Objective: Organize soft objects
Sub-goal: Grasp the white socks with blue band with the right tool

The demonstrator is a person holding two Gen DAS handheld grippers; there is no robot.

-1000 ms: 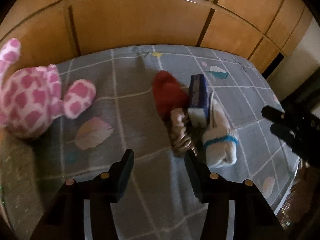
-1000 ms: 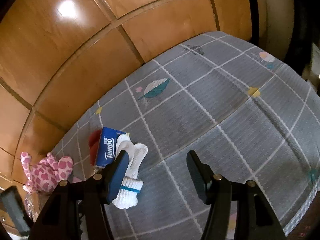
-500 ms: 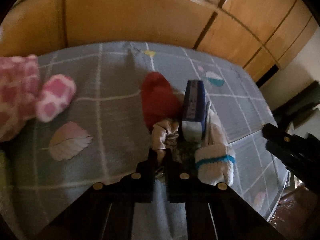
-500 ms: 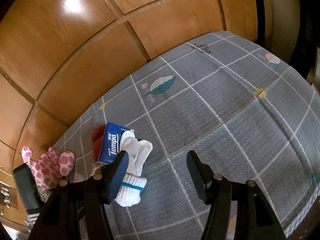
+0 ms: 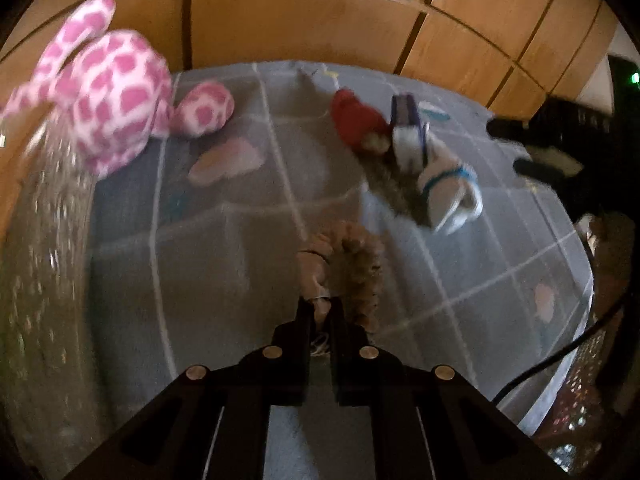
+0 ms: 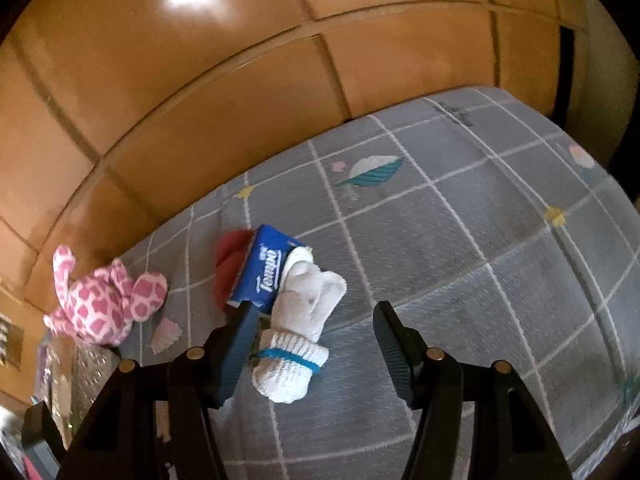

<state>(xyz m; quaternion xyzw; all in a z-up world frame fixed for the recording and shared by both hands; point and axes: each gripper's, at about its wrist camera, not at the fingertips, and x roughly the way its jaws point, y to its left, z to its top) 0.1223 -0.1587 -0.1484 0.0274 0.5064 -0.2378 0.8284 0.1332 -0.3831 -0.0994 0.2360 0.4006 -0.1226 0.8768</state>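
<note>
Pinching a tan, ruffled fabric piece (image 5: 352,268), the left gripper (image 5: 320,312) has its two fingers pressed nearly together on the cloth's near end. That piece looks beige and brownish with a gathered, frilly edge; its exact kind is hard to tell through the blur. Its long axis runs away from the fingers, up the left wrist view, with the free end bunched above the grey checked bedspread (image 5: 224,248).

At the far left sits a pink-and-white spotted plush toy (image 5: 108,96), close to the wooden wardrobe panels (image 5: 304,12), one rounded limb stretched rightward. Well apart from it, further right, lies a small heap: a red cloth item (image 5: 354,122), then a blue Tempo tissue pack (image 6: 260,272) lying tilted on the heap, then a white rolled sock with a blue band (image 6: 300,336). The sock leans against the pack, its long axis running from the pack down toward the right wrist camera, cuff end nearest. A dark striped fabric (image 5: 394,190) shows beneath the sock in the left wrist view.

The right gripper (image 6: 312,344) hangs over the sock with fingers spread wide, gripping nothing.
</note>
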